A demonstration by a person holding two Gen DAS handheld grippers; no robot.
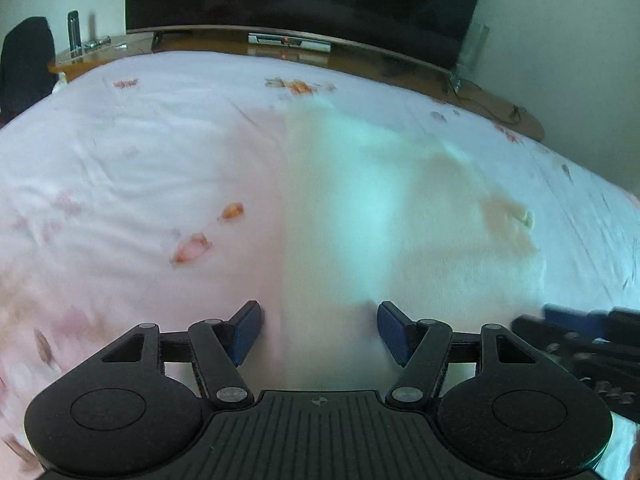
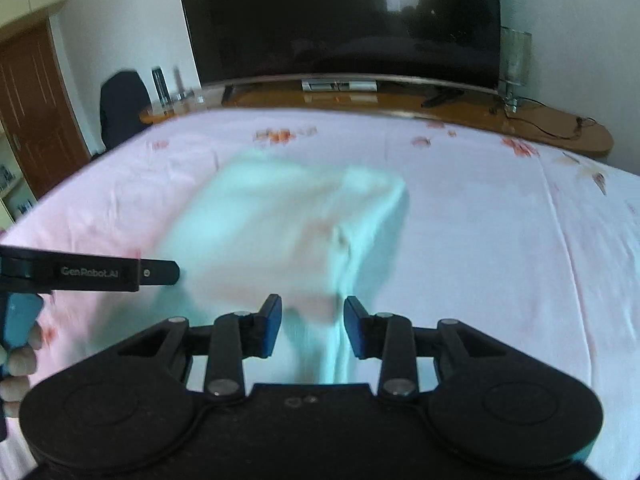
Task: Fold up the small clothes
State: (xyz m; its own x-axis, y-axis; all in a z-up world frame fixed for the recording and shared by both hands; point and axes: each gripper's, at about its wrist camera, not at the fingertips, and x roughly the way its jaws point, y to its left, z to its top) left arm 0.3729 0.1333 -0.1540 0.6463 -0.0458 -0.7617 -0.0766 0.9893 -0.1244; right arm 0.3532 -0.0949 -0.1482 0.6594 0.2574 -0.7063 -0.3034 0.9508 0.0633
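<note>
Hovering wide-jawed over the bed (image 1: 120,152): left hand-held gripper (image 1: 319,330), right hand-held gripper (image 2: 312,326), pale garment (image 2: 280,224) just ahead, ungrasped.

Each claw (image 1: 319,332) is matte black with blue ribbed pads (image 1: 247,332) and silver pivot screws. The left claw (image 2: 158,273) reads "GenRobot.AI". Bare fingers (image 2: 18,364) show.

Soft matt cloth is shown in the pale garment (image 2: 280,232) at frame centre and in the pink flower-printed bedsheet (image 1: 120,168), lightly creased. Matt black plastic forms the left gripper (image 1: 319,328) and right gripper (image 2: 312,322), with ribbed blue pads (image 1: 394,332) and small metal pivot pins. A glossy black television screen (image 2: 340,16) and a polished wooden surface (image 2: 400,100) are seen at upper frame.
</note>
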